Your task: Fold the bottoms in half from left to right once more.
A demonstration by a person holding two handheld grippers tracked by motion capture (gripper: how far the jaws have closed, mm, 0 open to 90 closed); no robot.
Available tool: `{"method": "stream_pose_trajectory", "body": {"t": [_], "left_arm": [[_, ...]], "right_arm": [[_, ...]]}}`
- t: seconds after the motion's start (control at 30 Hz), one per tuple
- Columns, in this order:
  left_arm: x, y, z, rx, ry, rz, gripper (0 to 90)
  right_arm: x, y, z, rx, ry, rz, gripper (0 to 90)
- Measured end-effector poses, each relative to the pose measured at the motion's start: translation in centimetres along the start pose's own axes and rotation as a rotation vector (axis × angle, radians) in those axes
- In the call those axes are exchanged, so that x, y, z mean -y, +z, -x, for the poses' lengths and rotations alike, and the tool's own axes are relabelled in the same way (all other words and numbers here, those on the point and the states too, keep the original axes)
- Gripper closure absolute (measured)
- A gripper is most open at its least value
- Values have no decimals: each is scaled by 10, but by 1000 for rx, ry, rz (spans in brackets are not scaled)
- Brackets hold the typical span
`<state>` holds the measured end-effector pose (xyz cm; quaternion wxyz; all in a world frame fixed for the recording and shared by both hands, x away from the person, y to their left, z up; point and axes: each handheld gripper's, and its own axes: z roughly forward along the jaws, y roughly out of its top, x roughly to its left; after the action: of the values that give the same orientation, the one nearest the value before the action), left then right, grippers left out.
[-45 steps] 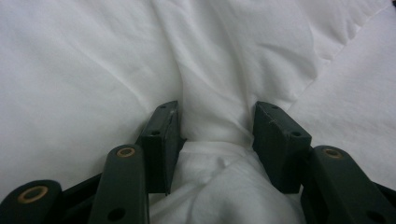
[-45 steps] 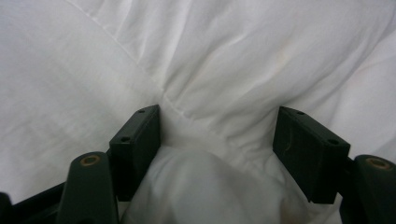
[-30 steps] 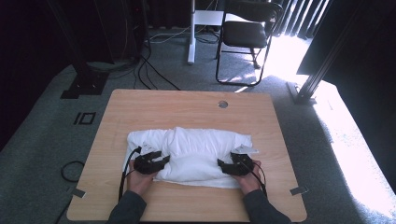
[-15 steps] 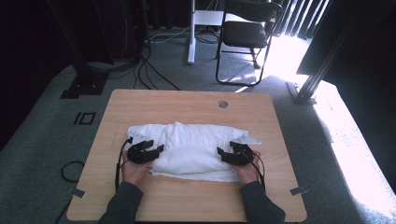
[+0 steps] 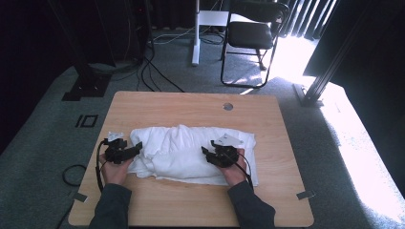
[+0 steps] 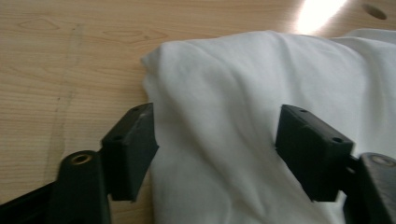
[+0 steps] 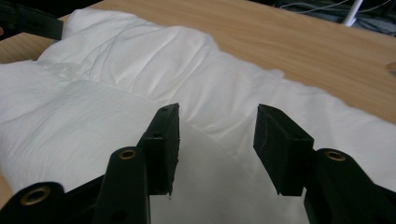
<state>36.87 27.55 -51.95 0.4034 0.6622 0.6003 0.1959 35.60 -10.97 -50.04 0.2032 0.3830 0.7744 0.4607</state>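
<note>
We start with the wooden table (image 5: 191, 107), which the high view takes in whole, carpet, a chair (image 5: 253, 33) and floor cables (image 5: 157, 78) behind it; the gripper views give us just patches of its grain. On the near half of the table lies the white cloth (image 5: 186, 152), bunched and folded into a long heap running left to right. From above it reads as one soft mass; the right gripper view (image 7: 140, 60) shows us its stacked layers and fine creases, and the left gripper view (image 6: 243, 93) its rounded end fold against bare wood. We note the left gripper (image 5: 123, 151) at the cloth's left end, jaws apart and just been opening; in its own view (image 6: 217, 149) cloth lies between the pads, neither pressing it. The right gripper (image 5: 220, 155) sits over the cloth's right part, jaws just been closing yet apart in its own view (image 7: 217, 144), the cloth beneath them, unpinched.
</note>
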Motion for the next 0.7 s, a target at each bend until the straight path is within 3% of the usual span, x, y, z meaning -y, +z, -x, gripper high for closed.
{"method": "stream_pose_trajectory", "body": {"t": [0.03,0.17,0.3,0.4,0.7], "left_arm": [[0,0,-1,25,-13,-4,281],[0,4,0,49,-28,-13,174],[4,20,-2,49,-49,-94,108],[7,29,-3,38,-56,-135,82],[10,28,1,-49,-15,-155,79]], "right_arm": [[1,6,-2,-7,5,-11,490],[2,19,-7,-8,8,-28,447],[3,26,-8,-14,23,-37,414],[5,28,-8,-10,25,-45,406],[10,29,-7,-7,37,-51,396]]}}
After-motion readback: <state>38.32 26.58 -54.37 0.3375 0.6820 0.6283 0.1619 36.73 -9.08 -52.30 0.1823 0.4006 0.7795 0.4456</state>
